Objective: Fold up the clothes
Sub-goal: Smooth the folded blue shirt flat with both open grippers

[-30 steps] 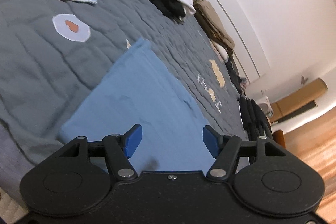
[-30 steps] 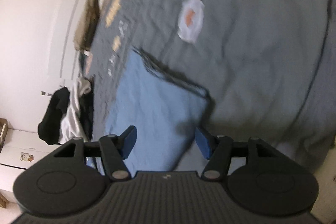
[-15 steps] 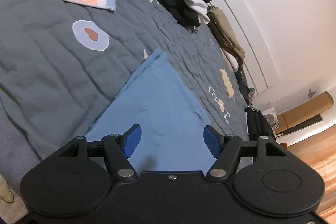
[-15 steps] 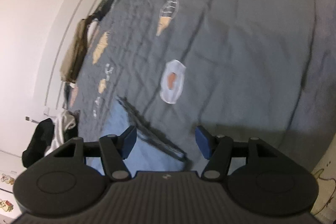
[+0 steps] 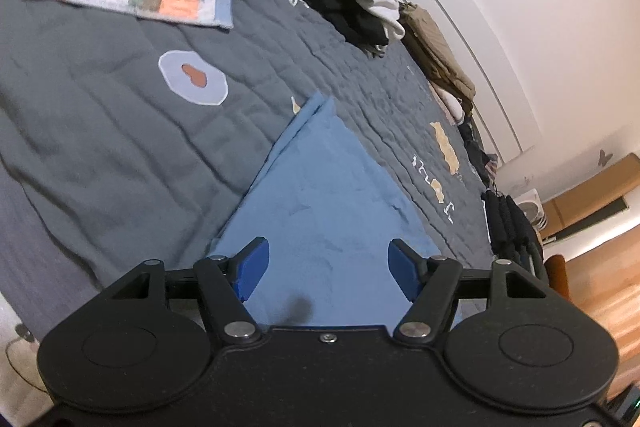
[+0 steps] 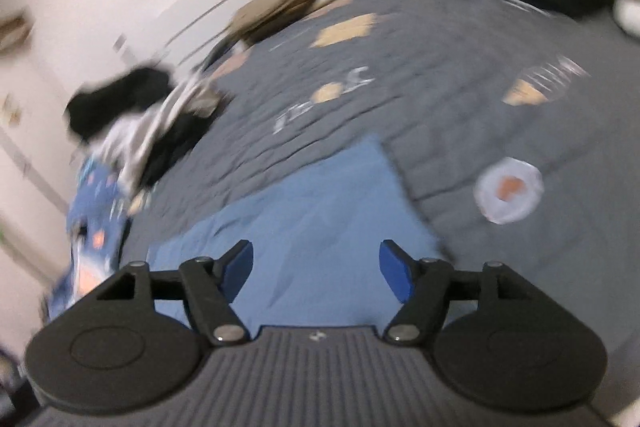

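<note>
Both grippers [image 5: 328, 269] [image 6: 316, 269] tilt down over blue cloth [image 5: 320, 211], jaws empty.

A light blue garment [image 5: 320, 203] is seen folded into a flat, roughly rectangular packet, laid on the grey quilted bed [image 5: 100, 147]. Layered edges are shown along its left side and far corner. Faint creases are visible across its top surface.

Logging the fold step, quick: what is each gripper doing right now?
Left gripper: open, holding nothing, above the folded blue garment.
Right gripper: jaws opening, nothing between them, above the same garment.
</note>
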A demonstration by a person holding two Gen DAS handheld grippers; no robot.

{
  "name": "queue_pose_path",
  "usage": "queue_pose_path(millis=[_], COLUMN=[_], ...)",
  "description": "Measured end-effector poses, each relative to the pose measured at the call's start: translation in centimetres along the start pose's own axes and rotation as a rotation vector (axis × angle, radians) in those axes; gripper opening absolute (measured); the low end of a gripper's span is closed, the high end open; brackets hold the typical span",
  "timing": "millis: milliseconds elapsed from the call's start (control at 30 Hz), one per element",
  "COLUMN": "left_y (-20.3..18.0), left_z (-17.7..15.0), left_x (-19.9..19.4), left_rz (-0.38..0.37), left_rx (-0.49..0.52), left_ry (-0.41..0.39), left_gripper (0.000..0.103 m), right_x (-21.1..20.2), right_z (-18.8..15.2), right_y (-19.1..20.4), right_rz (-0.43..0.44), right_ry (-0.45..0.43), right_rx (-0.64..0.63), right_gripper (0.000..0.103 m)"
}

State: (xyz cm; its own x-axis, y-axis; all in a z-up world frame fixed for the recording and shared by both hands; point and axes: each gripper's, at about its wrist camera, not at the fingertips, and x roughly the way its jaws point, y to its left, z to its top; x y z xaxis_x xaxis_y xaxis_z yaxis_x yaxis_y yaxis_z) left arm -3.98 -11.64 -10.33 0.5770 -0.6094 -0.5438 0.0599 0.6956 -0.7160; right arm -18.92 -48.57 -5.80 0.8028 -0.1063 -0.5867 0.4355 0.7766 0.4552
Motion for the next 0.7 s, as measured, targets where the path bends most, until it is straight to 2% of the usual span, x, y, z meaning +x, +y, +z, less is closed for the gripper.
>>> queue_pose_path(millis=[133, 333, 500, 700], left_y=[-1.1, -2.3, -1.7, 0.7], left_z=[0.1, -0.4, -1.2, -2.7], left_x=[-0.3, -0.9, -0.9, -0.4], left_rz=[0.027, 0.056, 0.080, 0.114], left_rx=[0.083, 0.184, 0.175, 0.055], left_ry=[-0.013, -0.038, -0.023, 0.015], left_gripper=[0.065, 0.072, 0.072, 0.072], right_x=[1.9, 2.8, 3.0, 2.7], right_z=[0.1, -1.7, -2.6, -2.2], right_y=[3.2, 4.5, 3.9, 3.4], right_rz=[0.020, 0.039, 0.033, 0.055], right_ry=[0.074, 0.089, 0.102, 0.103], right_rx=[-0.117, -0.176, -0.154, -0.107], right_gripper=[0.070, 0.071, 0.071, 0.071])
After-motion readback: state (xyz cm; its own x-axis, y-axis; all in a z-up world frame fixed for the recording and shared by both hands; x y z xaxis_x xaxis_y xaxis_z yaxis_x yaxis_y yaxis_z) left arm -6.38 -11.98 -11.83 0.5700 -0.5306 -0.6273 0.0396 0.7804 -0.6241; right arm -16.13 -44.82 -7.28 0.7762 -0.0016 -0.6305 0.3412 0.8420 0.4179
